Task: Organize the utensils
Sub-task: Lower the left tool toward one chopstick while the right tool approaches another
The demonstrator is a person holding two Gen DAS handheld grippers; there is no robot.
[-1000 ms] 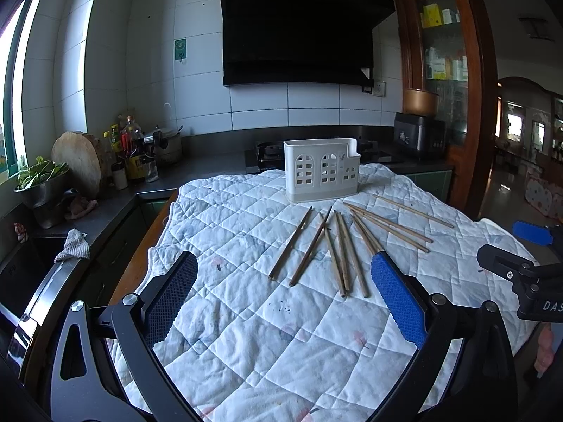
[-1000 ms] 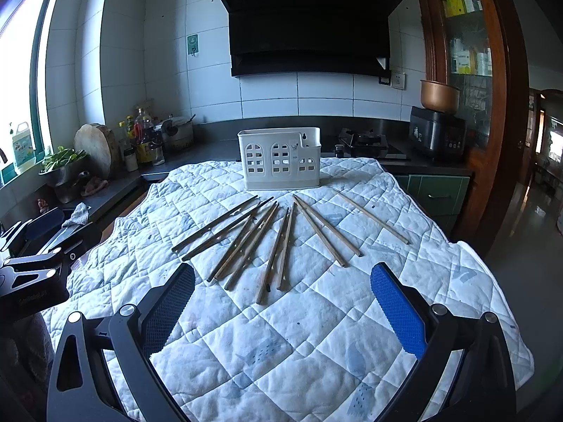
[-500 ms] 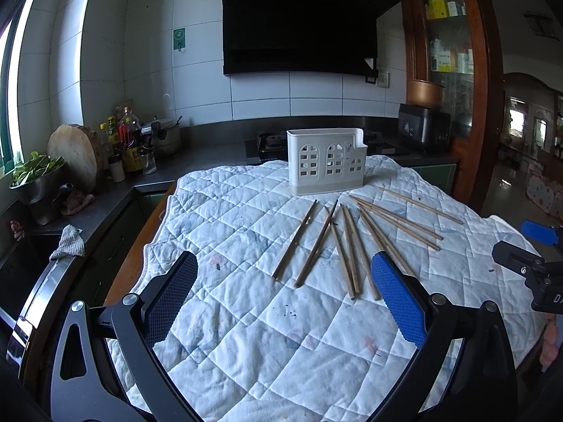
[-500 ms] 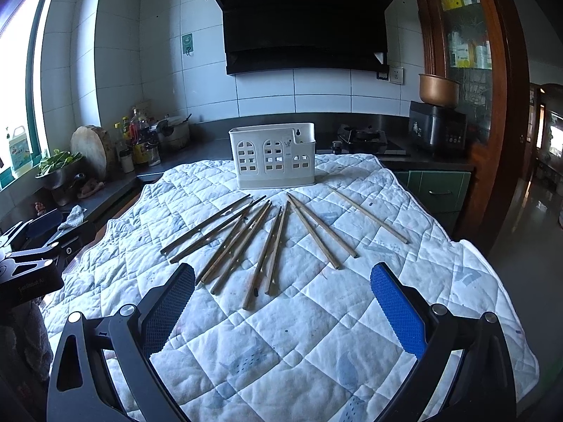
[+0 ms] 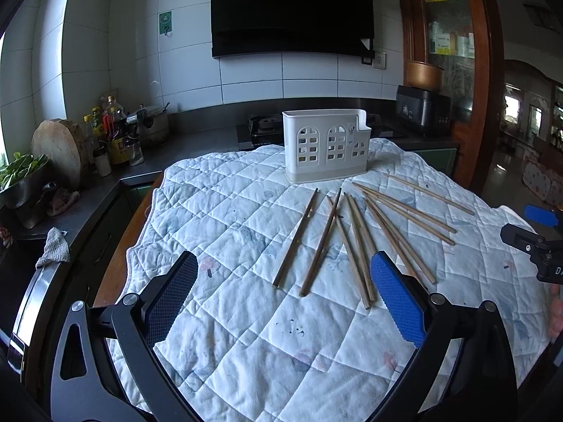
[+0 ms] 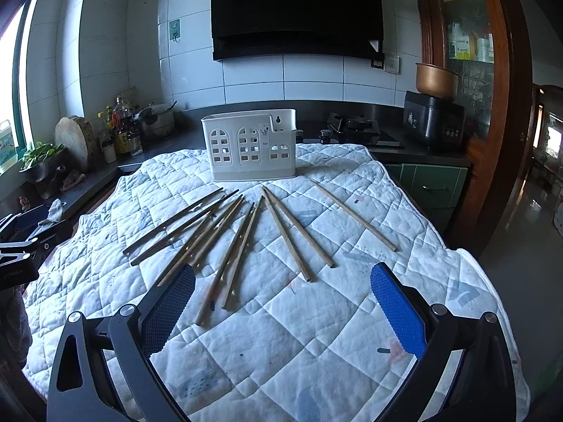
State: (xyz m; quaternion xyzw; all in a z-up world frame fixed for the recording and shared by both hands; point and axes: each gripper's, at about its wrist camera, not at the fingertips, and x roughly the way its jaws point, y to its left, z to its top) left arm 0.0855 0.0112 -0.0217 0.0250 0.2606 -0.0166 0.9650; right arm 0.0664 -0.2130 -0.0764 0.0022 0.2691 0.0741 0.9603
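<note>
Left gripper (image 5: 281, 295): jaws spread wide, empty, above the near edge of the tabletop. Right gripper (image 6: 281, 302): likewise spread, holding nothing.

Quilted cloth (image 6: 316, 334): covers the tabletop, soft and creased.

Chopsticks (image 6: 242, 239): wooden, loose, fanned across the middle of the cloth, several touching or crossing; one lies apart toward the right edge.

Utensil holder (image 6: 250, 151): white, perforated, upright at the far edge, empty as far as can be seen.

Risk: closing on overlapping sticks may lift two or flick a neighbour; thin sticks pressed into soft cloth may roll from the pads.
</note>
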